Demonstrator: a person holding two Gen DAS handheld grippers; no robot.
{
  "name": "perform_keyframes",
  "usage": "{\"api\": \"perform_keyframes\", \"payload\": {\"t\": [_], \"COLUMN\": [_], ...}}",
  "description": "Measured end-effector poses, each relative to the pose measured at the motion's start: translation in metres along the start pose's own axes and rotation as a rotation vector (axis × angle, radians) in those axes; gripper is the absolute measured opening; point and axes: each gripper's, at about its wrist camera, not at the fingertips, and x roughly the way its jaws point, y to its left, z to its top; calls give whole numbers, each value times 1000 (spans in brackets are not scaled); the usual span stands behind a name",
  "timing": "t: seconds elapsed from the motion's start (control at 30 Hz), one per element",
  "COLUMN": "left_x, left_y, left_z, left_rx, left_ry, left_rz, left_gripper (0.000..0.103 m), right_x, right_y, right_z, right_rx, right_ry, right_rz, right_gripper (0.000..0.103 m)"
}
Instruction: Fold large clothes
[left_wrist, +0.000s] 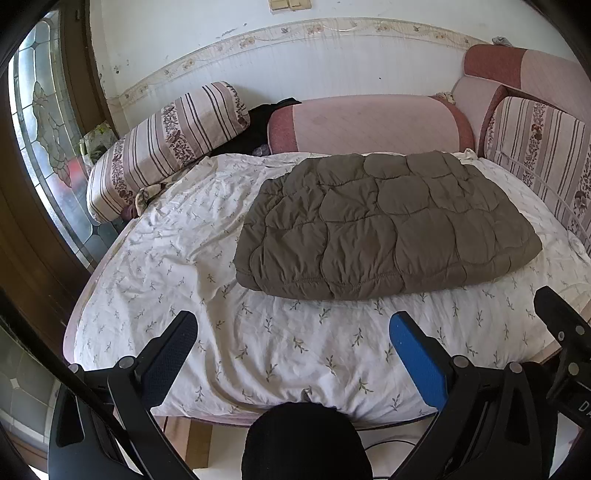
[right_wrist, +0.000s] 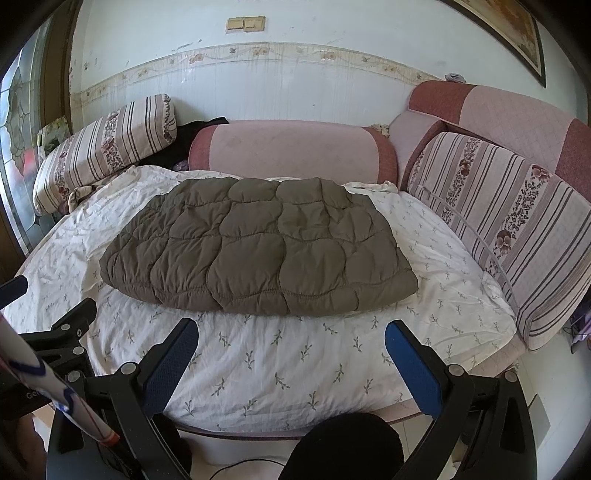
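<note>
A brown quilted garment (left_wrist: 384, 225) lies folded into a flat rectangle on the white leaf-print sheet (left_wrist: 258, 350) of a sofa bed; the right wrist view shows it too (right_wrist: 258, 243). My left gripper (left_wrist: 293, 332) hovers over the sheet's near edge, short of the garment, open and holding nothing. My right gripper (right_wrist: 291, 336) is likewise open and empty, just in front of the garment's near edge. The right gripper's fingers (left_wrist: 557, 314) show at the right rim of the left wrist view, and the left gripper's fingers (right_wrist: 74, 317) at the left rim of the right wrist view.
Striped floral cushions sit at the back left (left_wrist: 166, 144) and along the right side (right_wrist: 517, 229). A pink bolster (left_wrist: 369, 122) lines the wall, with dark clothing (left_wrist: 258, 122) beside it. A glass door (left_wrist: 48, 122) stands to the left. A dark rounded shape (left_wrist: 303, 439) sits below the grippers.
</note>
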Motion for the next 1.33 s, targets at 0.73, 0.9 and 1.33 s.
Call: {"api": "perform_keyframes", "payload": {"t": [0.73,0.9,1.33], "left_x": [9,9,19], "left_y": [12,13,28], "left_z": [-6,-6,-7], "left_rx": [-11,-14,-43], "left_ry": [26,27,56], "left_rz": [-18,-17,-93], "left_gripper": [103,103,103], "right_x": [4,6,11], "right_y": [-1,-3,-6], "right_z": [-1,-1,-3], "right_rx": [-11,-14,-7], "right_ry": [13,19,24], "right_rz": [5,7,23], "right_gripper": [103,103,103]}}
